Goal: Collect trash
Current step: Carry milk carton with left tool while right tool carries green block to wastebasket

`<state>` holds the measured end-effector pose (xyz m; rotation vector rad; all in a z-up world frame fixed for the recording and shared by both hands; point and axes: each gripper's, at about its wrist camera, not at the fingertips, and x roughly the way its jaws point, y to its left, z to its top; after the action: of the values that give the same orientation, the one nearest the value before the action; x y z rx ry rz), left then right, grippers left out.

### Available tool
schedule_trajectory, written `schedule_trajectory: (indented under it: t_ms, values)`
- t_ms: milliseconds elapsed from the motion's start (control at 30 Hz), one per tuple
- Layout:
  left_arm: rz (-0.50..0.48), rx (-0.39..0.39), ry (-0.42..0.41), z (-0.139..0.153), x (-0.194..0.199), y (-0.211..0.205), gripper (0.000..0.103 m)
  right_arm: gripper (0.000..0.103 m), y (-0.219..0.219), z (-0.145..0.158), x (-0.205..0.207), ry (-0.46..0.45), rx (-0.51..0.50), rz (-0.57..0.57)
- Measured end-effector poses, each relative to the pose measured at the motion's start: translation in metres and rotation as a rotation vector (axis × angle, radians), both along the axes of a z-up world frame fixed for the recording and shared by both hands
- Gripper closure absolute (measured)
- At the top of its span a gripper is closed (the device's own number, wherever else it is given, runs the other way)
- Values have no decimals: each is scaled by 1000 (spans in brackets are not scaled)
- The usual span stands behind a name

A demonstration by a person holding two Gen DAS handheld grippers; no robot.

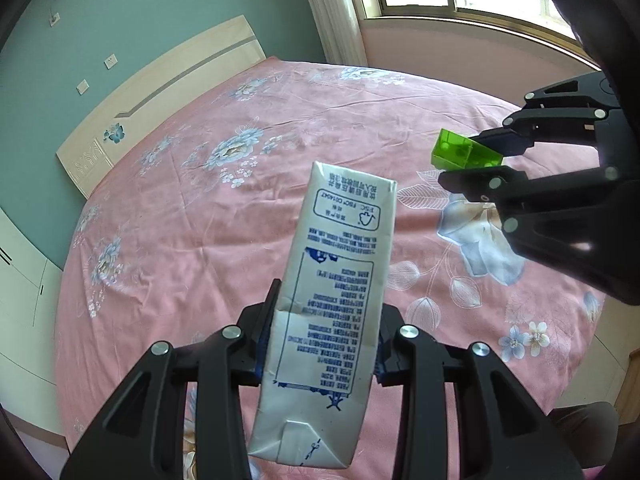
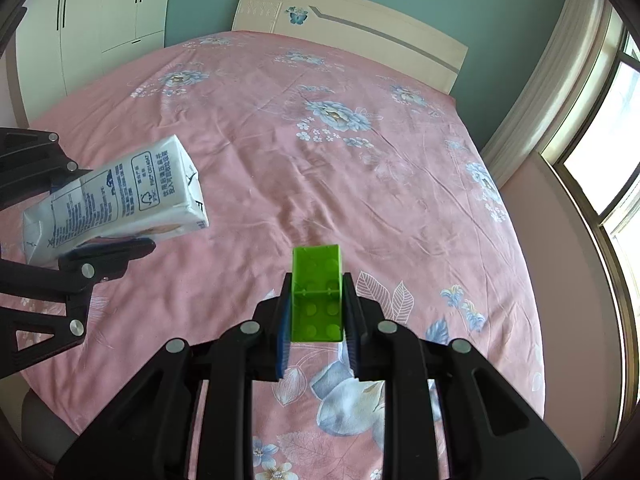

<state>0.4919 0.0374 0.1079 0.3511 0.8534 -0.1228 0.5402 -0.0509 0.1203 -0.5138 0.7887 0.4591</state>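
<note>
Left gripper [image 1: 320,344] clamps a white milk carton [image 1: 328,280]; right gripper [image 2: 316,320] pinches a green block [image 2: 318,296], both above the pink bed [image 2: 280,160].

R gripper [image 2: 316,312] clamping green block [image 2: 317,296], L gripper [image 2: 86,216] gripping white carton [image 2: 116,200], prob. milk, above pink floral bed [image 2: 360,168]

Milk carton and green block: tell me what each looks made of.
Milk carton: looks like coated paperboard, matte white with blue print; folded seams and creases show. Held in the left gripper.
Green block: looks like hard moulded plastic, glossy and slightly translucent, with round stud sockets underneath. Held in the right gripper.
</note>
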Motion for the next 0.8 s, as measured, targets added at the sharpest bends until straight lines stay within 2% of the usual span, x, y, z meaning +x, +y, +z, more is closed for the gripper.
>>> schedule_trajectory:
  t_ms: [233, 433, 633, 800]
  values:
    - [27, -5, -72, 57, -69, -5, 63, 79, -19, 55, -84, -57, 14, 15]
    - [21, -4, -131, 96, -124, -17, 63, 79, -42, 87, -150, -97, 18, 13]
    - [6, -13, -182, 123, -176, -32, 63, 79, -71, 112, -206, -130, 11, -10]
    - [-5, -12, -205, 133, -206, -40, 63, 79, -92, 132, -247, -163, 15, -17]
